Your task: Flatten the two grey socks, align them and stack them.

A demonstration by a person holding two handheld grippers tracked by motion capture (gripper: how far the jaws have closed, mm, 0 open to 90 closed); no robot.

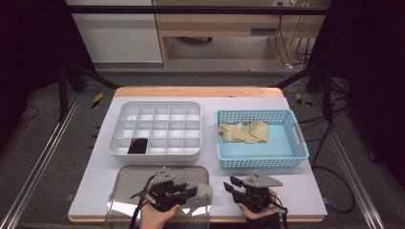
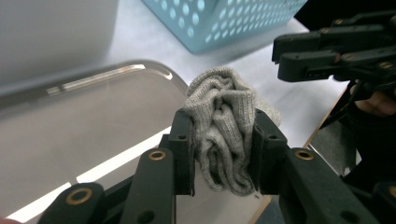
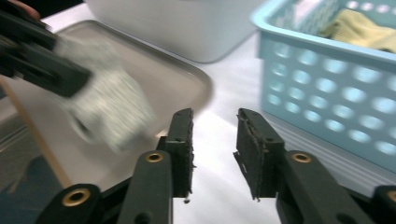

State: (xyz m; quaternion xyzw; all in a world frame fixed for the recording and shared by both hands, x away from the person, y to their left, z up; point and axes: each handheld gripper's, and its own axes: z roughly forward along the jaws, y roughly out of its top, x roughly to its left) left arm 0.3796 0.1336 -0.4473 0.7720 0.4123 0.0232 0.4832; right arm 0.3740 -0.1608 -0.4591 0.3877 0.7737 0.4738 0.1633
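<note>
The left gripper (image 2: 223,140) clamped a bunched grey sock (image 2: 223,126) above the metal tray's (image 2: 93,121) corner; the right gripper (image 3: 214,140) stood open, empty. Loose folds could have slipped free.

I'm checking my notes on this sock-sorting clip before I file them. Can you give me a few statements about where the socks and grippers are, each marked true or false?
1. The left gripper is clamped on a bunched grey sock. True.
2. The right gripper holds a yellow sock. False: nothing is between its jaws, and the yellow socks lie in the blue basket.
3. A black sock sits in a front-row compartment of the white divided organizer. True.
4. The grey sock lies inside the blue basket. False: it is held over the right end of the metal tray, in front of the organizer.
5. The blue basket stands to the right of the organizer in the high view. True.
</note>
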